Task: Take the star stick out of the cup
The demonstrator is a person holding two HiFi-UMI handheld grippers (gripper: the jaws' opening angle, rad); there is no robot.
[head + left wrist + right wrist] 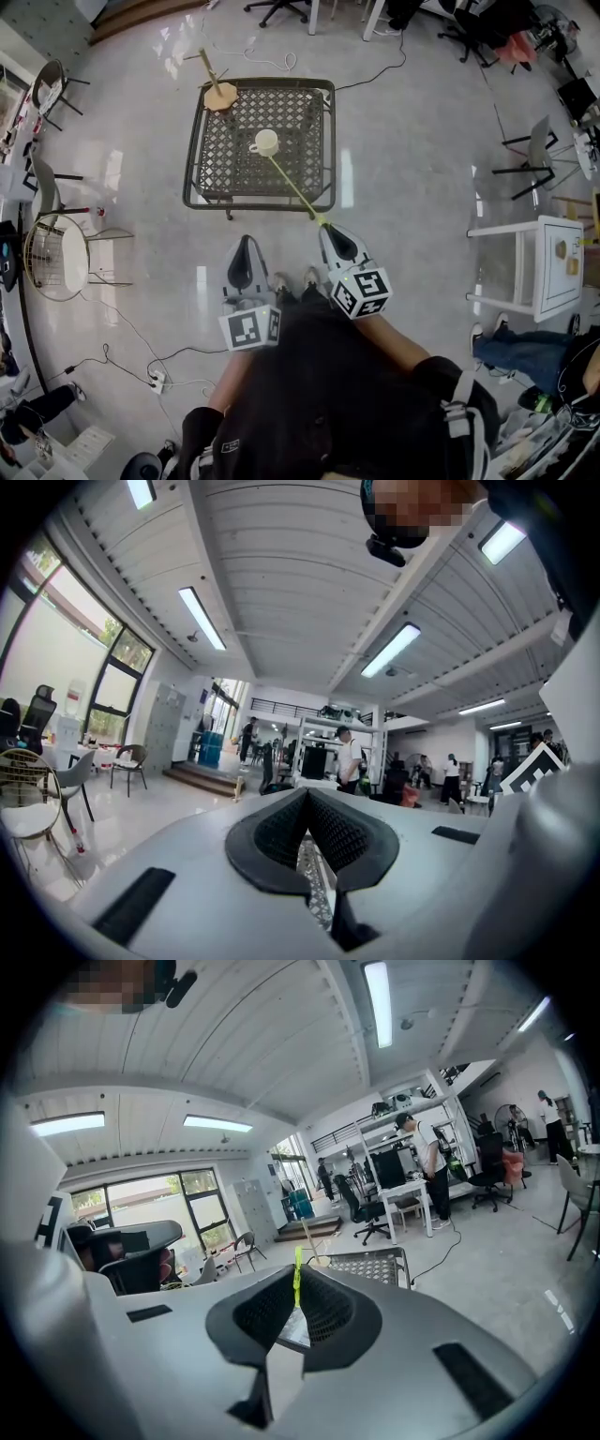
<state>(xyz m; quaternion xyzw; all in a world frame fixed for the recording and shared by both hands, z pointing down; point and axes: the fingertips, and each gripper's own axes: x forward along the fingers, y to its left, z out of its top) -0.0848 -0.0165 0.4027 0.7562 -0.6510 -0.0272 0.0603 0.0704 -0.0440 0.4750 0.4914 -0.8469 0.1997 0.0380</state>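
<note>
Running in a long slant from the right gripper (323, 225) up and leftward to the cup (267, 142), the stick (295, 187) is pinched at its near end between that gripper's fingers (258, 1314). These are pressed almost together on it. In the right gripper view the yellow-green shaft is seen rising out of the seam between them.

The far end meets the cup at the rim nearest the person, and whether the tip is inside or just clear of the lip cannot be told. The star itself cannot be made out. The cup stands upright near the middle of the mesh table (211, 173), well ahead of both grippers.

The stick's long axis is laid along the line from fingers to cup, so a draw back and upward along that line is judged to be what removal calls for. A sideways pull could tip the cup.

The left gripper (246, 242) is held beside the right one and farther from the cup, its fingers pressed together with nothing between them. A wooden stand (218, 91) sits at the table's far left corner, well apart from the stick. Nothing is seen in the way.
</note>
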